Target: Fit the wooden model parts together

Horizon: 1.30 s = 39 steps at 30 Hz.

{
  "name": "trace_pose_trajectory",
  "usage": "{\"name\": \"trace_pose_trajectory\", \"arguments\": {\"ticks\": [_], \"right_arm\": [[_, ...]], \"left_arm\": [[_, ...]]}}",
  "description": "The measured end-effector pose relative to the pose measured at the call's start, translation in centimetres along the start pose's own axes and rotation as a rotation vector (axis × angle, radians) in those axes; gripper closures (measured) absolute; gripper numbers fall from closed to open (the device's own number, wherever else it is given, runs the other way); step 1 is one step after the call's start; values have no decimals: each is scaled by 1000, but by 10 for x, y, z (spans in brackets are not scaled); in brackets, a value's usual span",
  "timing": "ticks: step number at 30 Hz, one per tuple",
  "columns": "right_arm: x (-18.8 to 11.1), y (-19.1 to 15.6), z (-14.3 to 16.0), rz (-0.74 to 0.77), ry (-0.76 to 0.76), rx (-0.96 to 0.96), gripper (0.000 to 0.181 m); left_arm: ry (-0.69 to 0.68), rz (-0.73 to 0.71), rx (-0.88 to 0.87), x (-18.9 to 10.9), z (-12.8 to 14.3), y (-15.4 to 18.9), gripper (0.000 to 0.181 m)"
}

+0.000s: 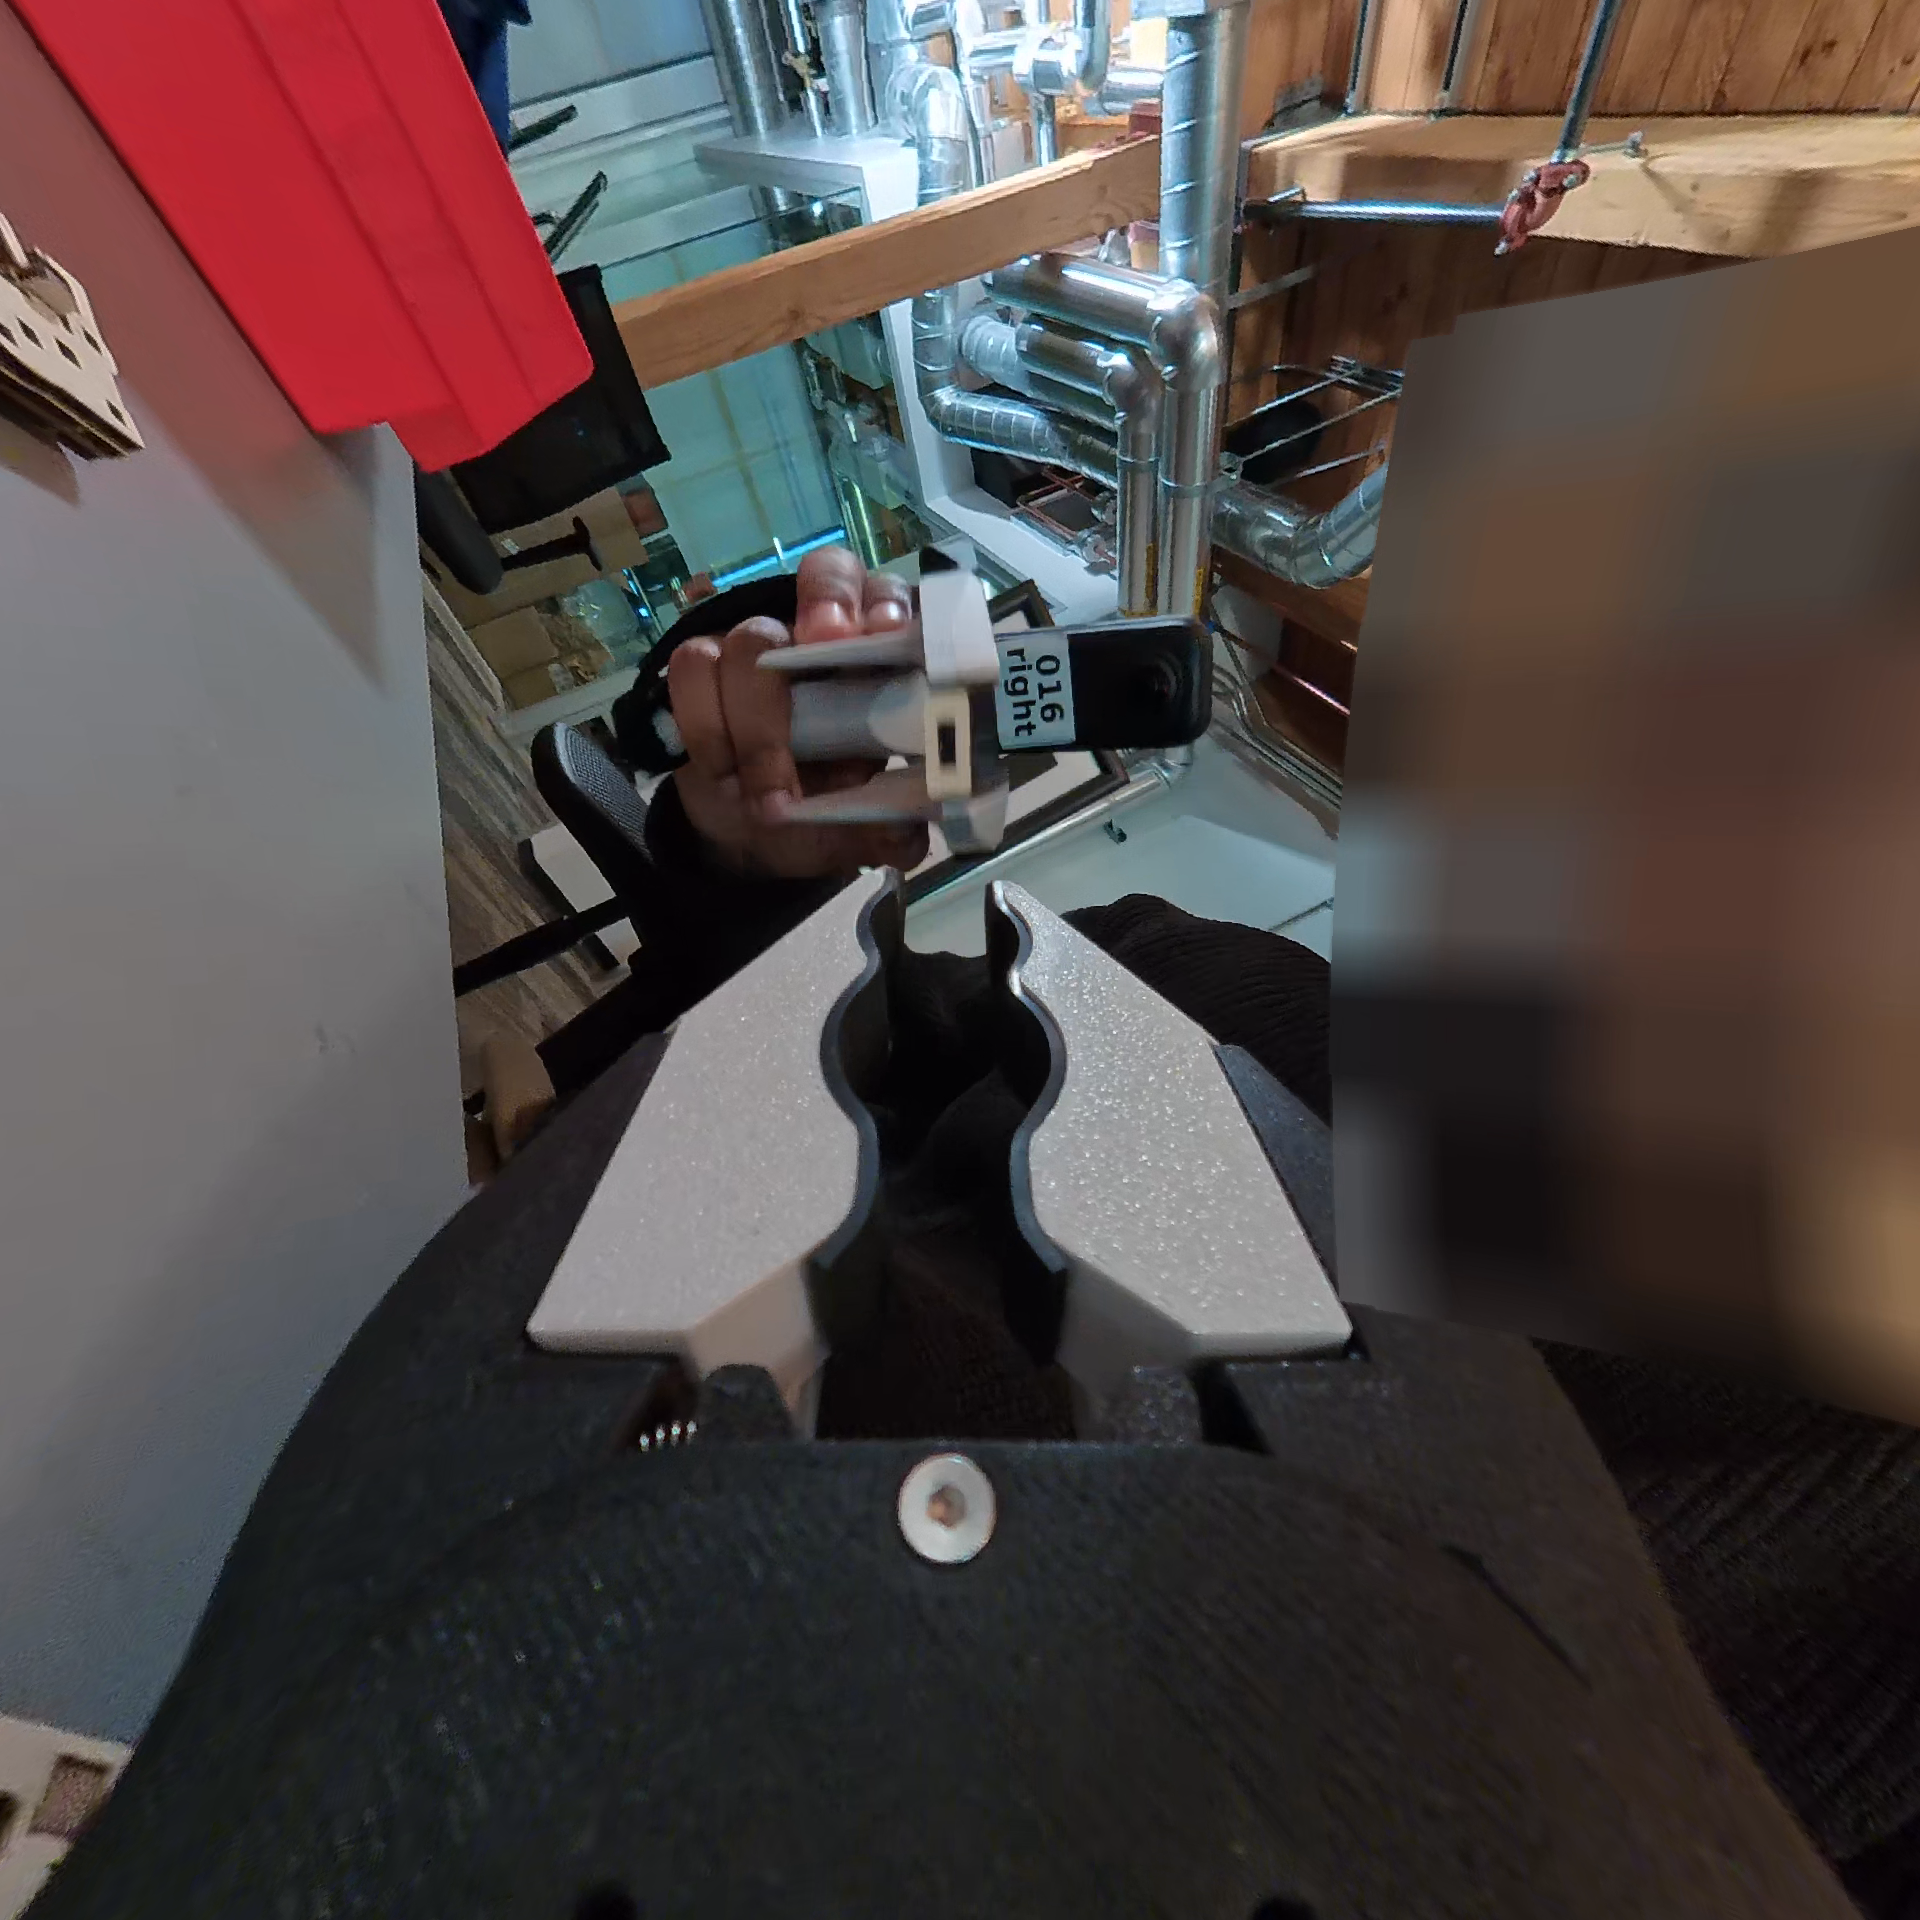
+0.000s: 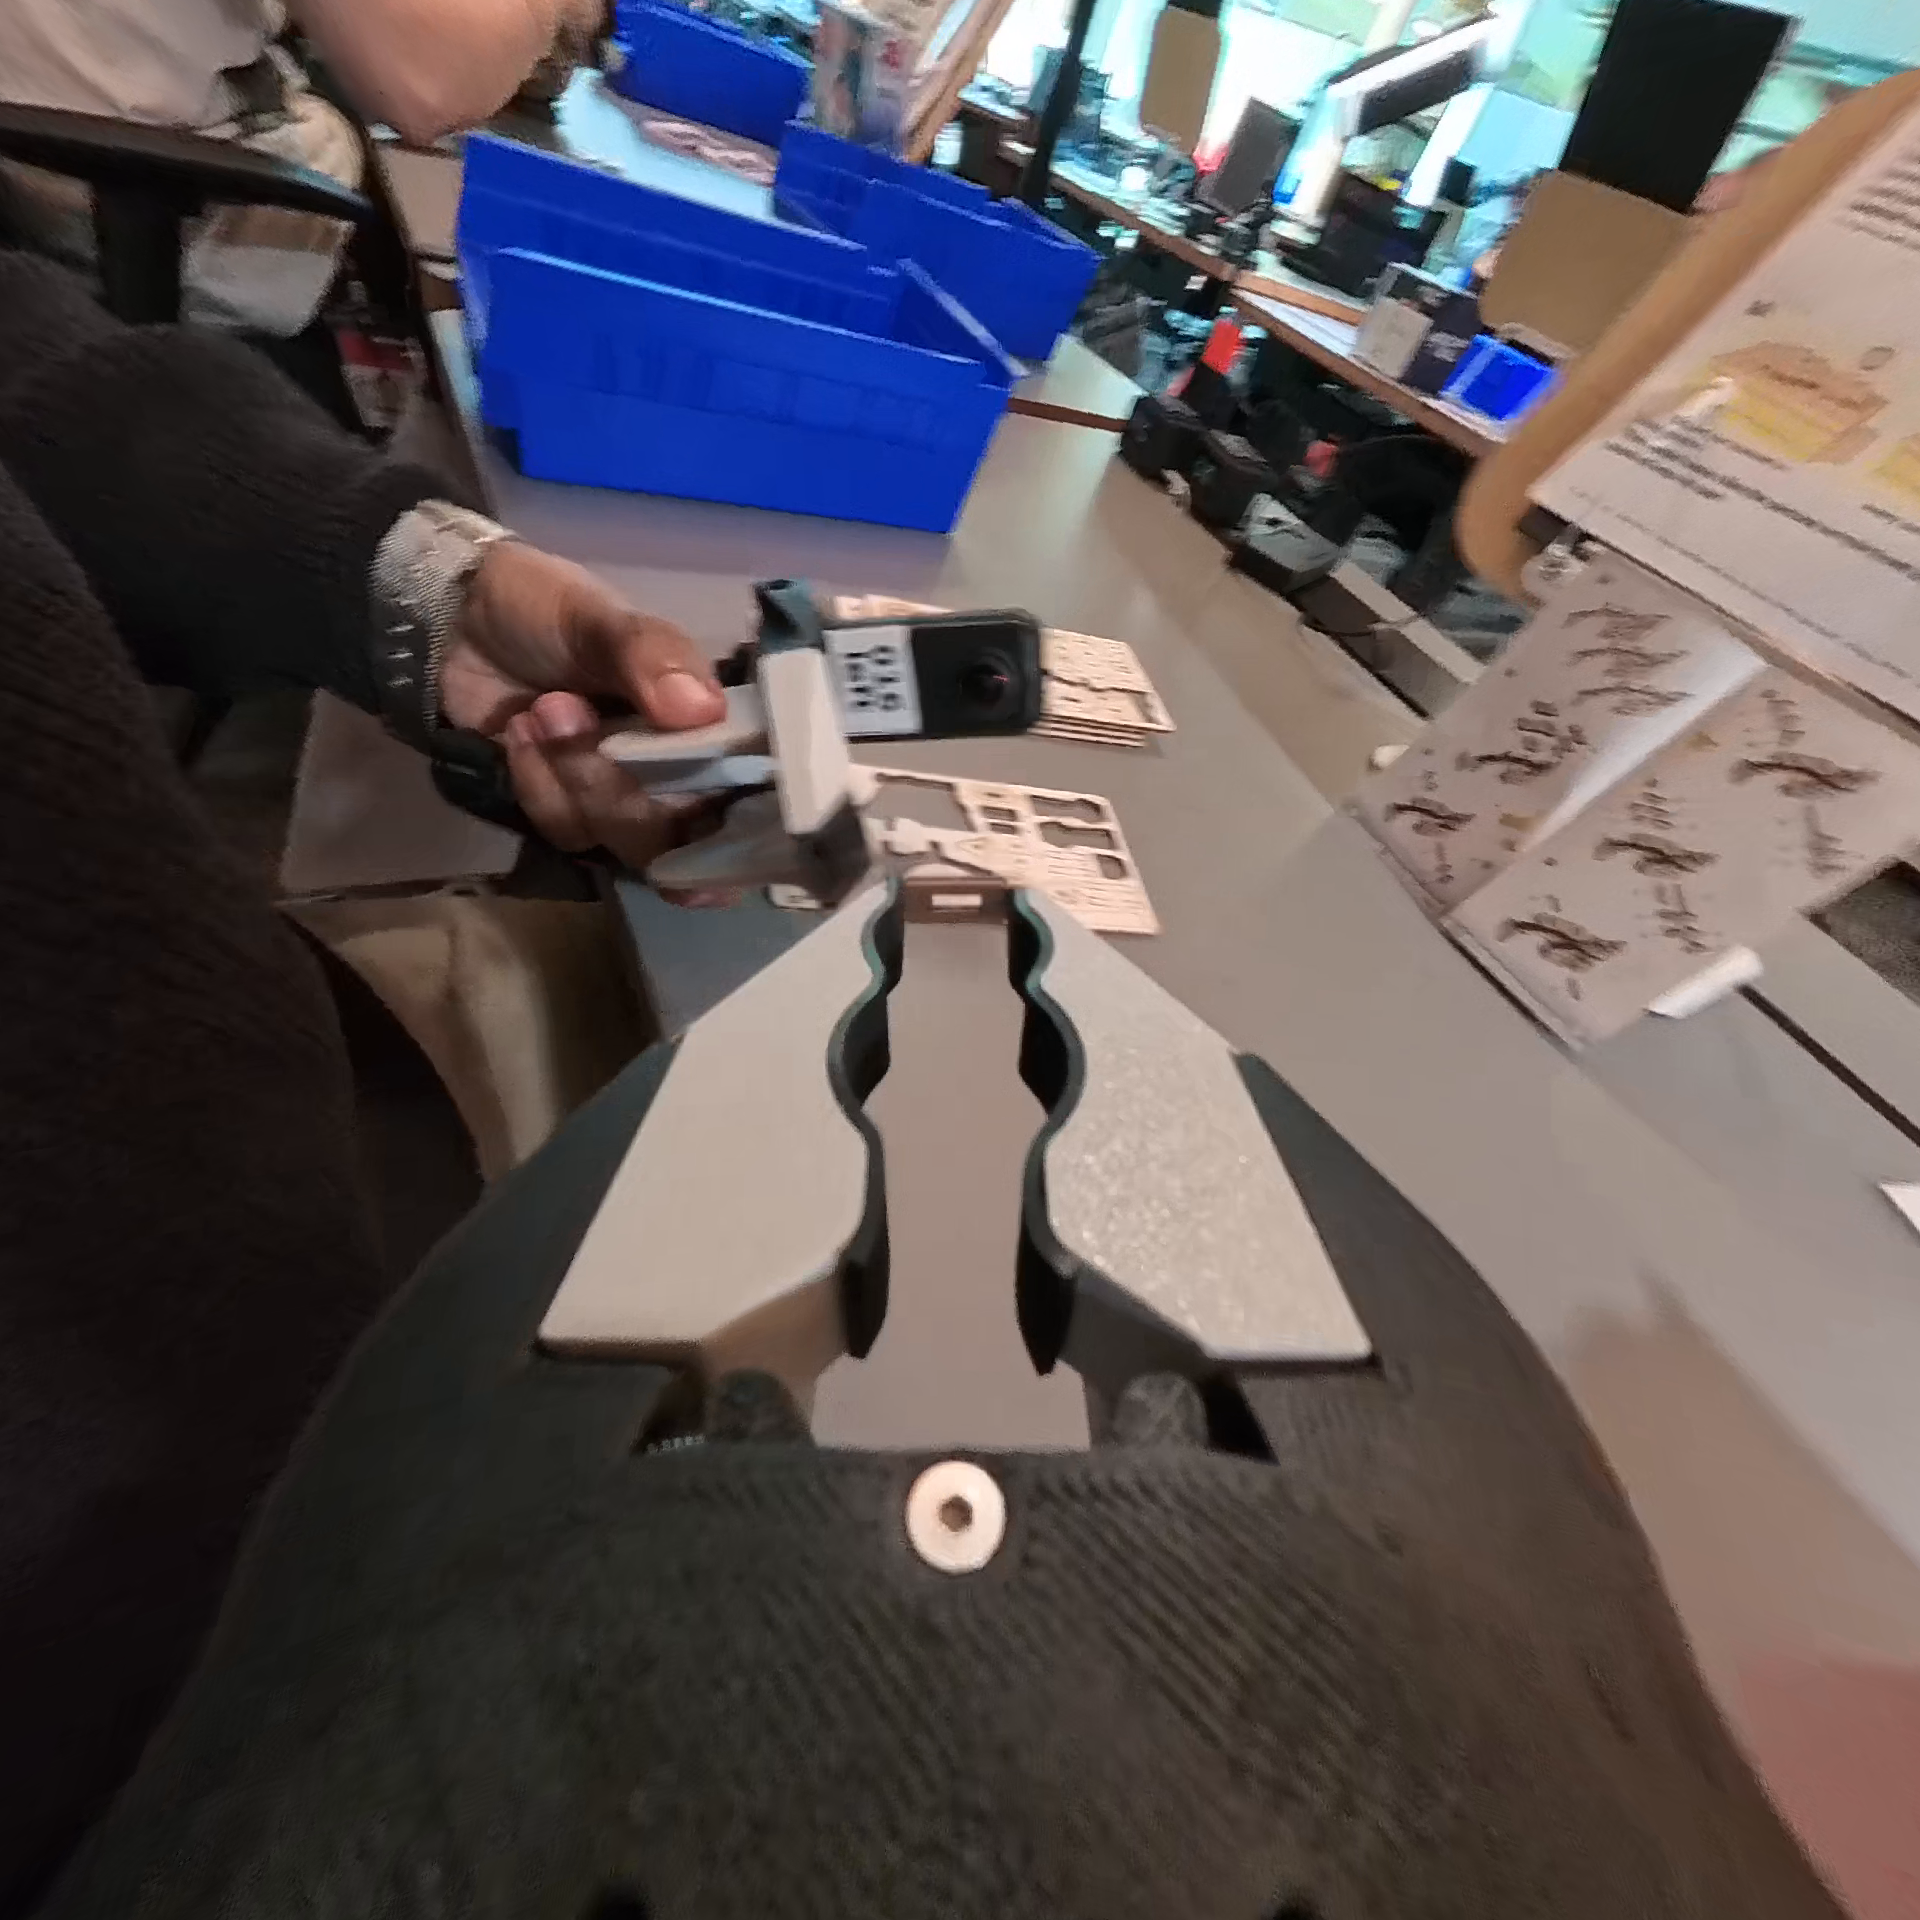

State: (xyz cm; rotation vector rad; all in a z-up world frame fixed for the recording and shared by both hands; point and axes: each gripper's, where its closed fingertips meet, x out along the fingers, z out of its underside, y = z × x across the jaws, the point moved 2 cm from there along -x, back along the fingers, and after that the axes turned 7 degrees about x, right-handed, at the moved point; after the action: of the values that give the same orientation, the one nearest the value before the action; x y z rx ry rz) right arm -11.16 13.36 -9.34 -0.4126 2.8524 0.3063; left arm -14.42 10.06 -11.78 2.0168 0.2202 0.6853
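Observation:
In the right wrist view my right gripper (image 2: 951,914) holds a small brown wooden piece (image 2: 951,900) between its fingertips, above the grey table (image 2: 1299,1039). A flat wooden sheet with cut-out shapes (image 2: 1039,842) lies just beyond it. A hand holds my left gripper (image 2: 826,868) close to the left of the piece. In the left wrist view my left gripper (image 1: 943,904) is open and empty, raised off the table. It faces my right gripper (image 1: 966,821), held by a hand. A stack of wooden parts (image 1: 62,353) shows at the far left.
A stack of wooden sheets (image 2: 1101,691) lies farther back. Blue bins (image 2: 727,395) stand behind on the table. A cardboard stand with an instruction sheet (image 2: 1766,343) and patterned sheets (image 2: 1621,821) are at the right. A red bin (image 1: 312,208) is near the left gripper.

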Motion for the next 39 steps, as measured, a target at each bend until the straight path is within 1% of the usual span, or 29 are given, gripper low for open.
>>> {"name": "trace_pose_trajectory", "arguments": {"ticks": [1, 3, 5, 7, 9, 11, 13, 17, 19, 24, 30, 35, 39], "right_arm": [[-6, 11, -1, 42, 6, 16, 163], [-21, 34, 0, 127, 16, 73, 162], [-36, 56, 8, 201, 13, 160, 162], [-49, 75, 21, 258, 1, 261, 162], [-56, 88, 36, 279, -11, 380, 163], [-55, 96, 51, 268, -19, 524, 162], [-51, 100, 67, 229, -26, 668, 162], [-49, 105, 91, 140, -20, 928, 162], [-49, 108, 101, 137, -26, 1007, 162], [-43, 109, 126, 186, -158, 1016, 162], [-35, 109, 140, 221, -259, 973, 162], [-28, 107, 138, 214, -278, 932, 162], [-27, 104, 135, 166, -233, 981, 162]], "left_arm": [[5, -9, 12, 0, -1, 0, 166], [15, -24, 44, -1, -4, 1, 166], [14, -61, 85, -1, -5, -1, 165], [-21, -154, 151, 0, -3, -9, 162], [-88, -312, 251, 2, 0, -25, 160], [-134, -483, 356, 4, -4, -42, 157], [-161, -601, 415, 8, -11, -57, 153], [-142, -689, 401, 17, -33, -84, 148], [-148, -750, 392, 18, -44, -100, 146], [-179, -834, 400, 23, -65, -120, 145], [-229, -890, 370, 27, -75, -136, 145], [-203, -840, 301, 31, -75, -138, 144], [-193, -808, 275, 29, -74, -135, 144]]}}
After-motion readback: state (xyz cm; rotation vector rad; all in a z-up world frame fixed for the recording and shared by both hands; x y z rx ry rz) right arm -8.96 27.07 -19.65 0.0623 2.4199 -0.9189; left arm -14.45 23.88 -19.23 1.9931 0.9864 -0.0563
